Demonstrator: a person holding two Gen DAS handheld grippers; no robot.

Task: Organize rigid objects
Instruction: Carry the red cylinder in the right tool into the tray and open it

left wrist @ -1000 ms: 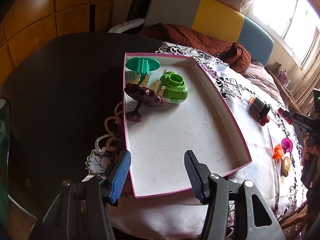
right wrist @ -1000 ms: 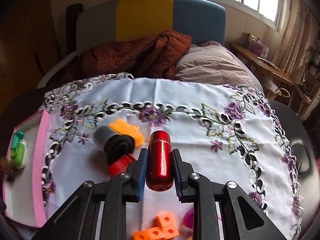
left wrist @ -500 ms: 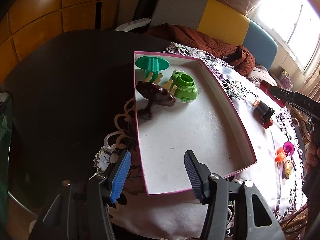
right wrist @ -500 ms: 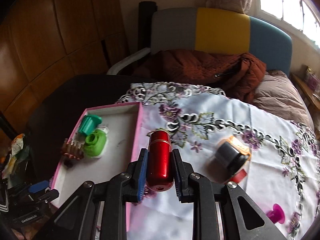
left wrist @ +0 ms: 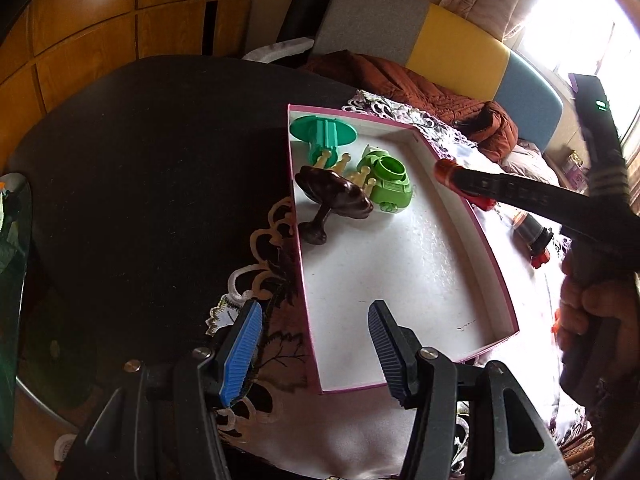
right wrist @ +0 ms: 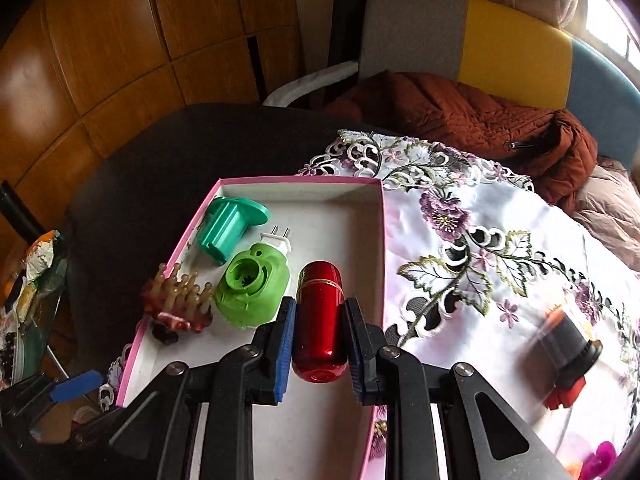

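Observation:
My right gripper (right wrist: 320, 316) is shut on a shiny red cylinder (right wrist: 320, 320) and holds it above the pink-rimmed white box (right wrist: 376, 216), near its right wall. In the left wrist view the red cylinder (left wrist: 446, 170) shows over the box's far right rim (left wrist: 488, 240). In the box lie a teal flanged piece (right wrist: 230, 226), a green plug-in device (right wrist: 250, 284) and a brown massage brush (right wrist: 176, 304). My left gripper (left wrist: 316, 340) is open and empty, at the box's near left corner.
A grey and black cylinder with a red cap (right wrist: 564, 348) lies on the floral tablecloth (right wrist: 500, 248) right of the box. A magenta piece (right wrist: 604, 454) sits at the lower right. A brown jacket (right wrist: 460, 116) lies on the sofa behind. The dark table (left wrist: 160, 160) extends left.
My right gripper has carried the red cylinder left from the tablecloth to above the box's right side. The left gripper has drifted slightly left, still open.

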